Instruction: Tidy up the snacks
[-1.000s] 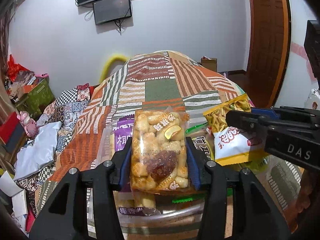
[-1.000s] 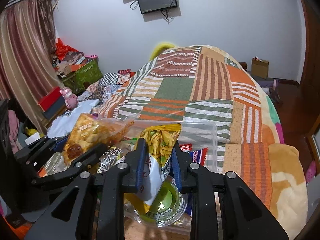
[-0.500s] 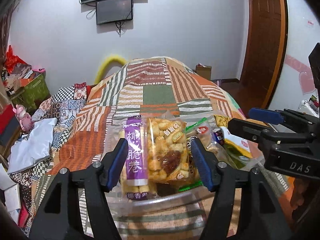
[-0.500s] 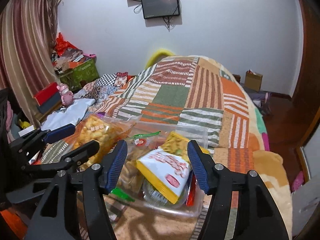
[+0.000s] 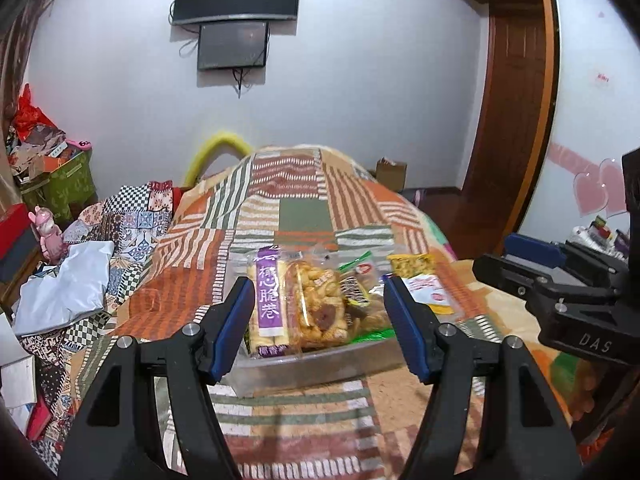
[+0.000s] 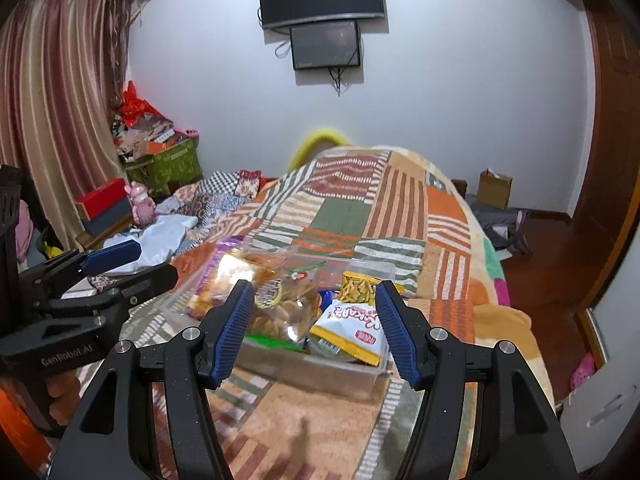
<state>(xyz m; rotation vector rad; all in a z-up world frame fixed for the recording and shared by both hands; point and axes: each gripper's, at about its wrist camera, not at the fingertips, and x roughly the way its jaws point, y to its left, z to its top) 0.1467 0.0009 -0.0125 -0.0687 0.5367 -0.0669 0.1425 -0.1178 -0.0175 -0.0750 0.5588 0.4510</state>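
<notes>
A clear plastic bin [image 5: 316, 364] sits on the patchwork bedspread and holds several snack packs. In it lie a purple-labelled wafer pack [image 5: 267, 304], a clear bag of fried snacks [image 5: 320, 308] and a yellow-and-white chip bag [image 5: 420, 286]. My left gripper [image 5: 320, 328] is open and empty, just short of the bin's near wall. My right gripper [image 6: 314, 328] is open and empty, in front of the bin [image 6: 320, 364]; the chip bag [image 6: 354, 328] lies at the bin's near right corner. Each gripper shows at the side of the other's view.
The bed with its patchwork bedspread [image 5: 304, 208] fills the middle. Clutter, a green box [image 6: 164, 168] and a pink toy [image 6: 142, 204] stand at the left. A wooden door [image 5: 516, 112] and a cardboard box [image 6: 494, 190] are at the right. Two screens [image 6: 324, 20] hang on the wall.
Both grippers opened and let go: the fried-snack bag and the chip bag now lie in the bin. Both grippers have drawn back from the bin.
</notes>
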